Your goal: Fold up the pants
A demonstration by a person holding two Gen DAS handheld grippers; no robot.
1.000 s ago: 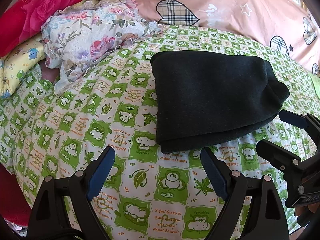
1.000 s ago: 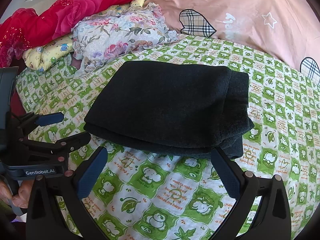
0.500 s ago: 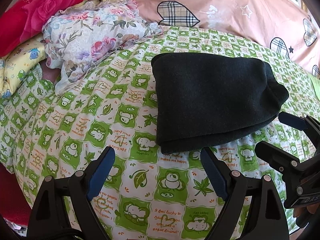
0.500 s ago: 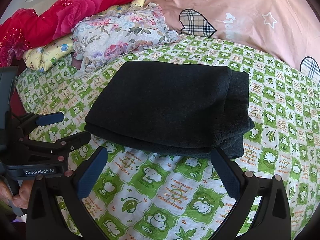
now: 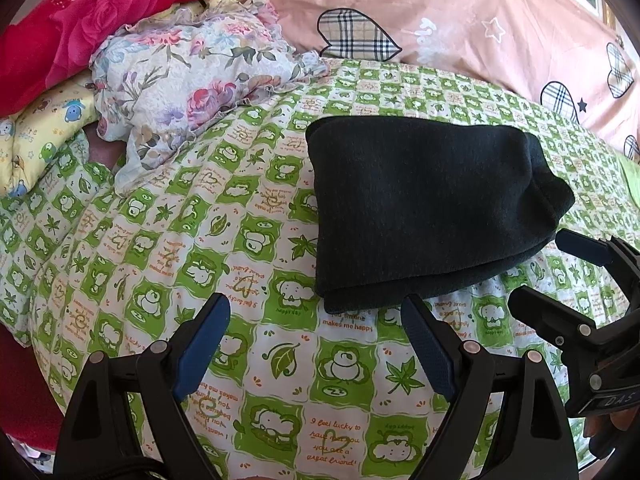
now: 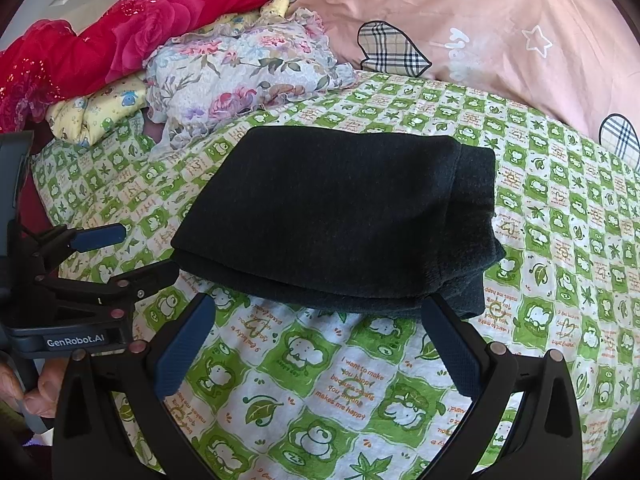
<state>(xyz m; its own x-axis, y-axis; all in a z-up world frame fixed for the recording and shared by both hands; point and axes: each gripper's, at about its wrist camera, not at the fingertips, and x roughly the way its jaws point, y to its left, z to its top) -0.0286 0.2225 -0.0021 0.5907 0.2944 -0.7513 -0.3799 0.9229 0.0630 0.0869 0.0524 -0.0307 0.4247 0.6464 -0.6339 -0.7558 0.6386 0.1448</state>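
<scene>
The dark pants (image 5: 424,212) lie folded into a compact stack on the green monkey-print bed sheet (image 5: 168,248); they also show in the right wrist view (image 6: 340,220). My left gripper (image 5: 316,316) is open and empty, just short of the stack's near left corner. My right gripper (image 6: 320,312) is open and empty, just short of the stack's near edge. The right gripper shows at the right of the left wrist view (image 5: 560,268), and the left gripper at the left of the right wrist view (image 6: 136,252).
A floral ruffled cloth (image 5: 192,80), a yellow cartoon-print blanket (image 5: 36,132) and a red rose blanket (image 5: 88,12) are piled at the back left. A pink quilt with plaid hearts (image 5: 460,24) lies behind the pants.
The left wrist view has shifted very slightly, with the pants a touch lower in frame. Both grippers stay open and the pants have not moved.
</scene>
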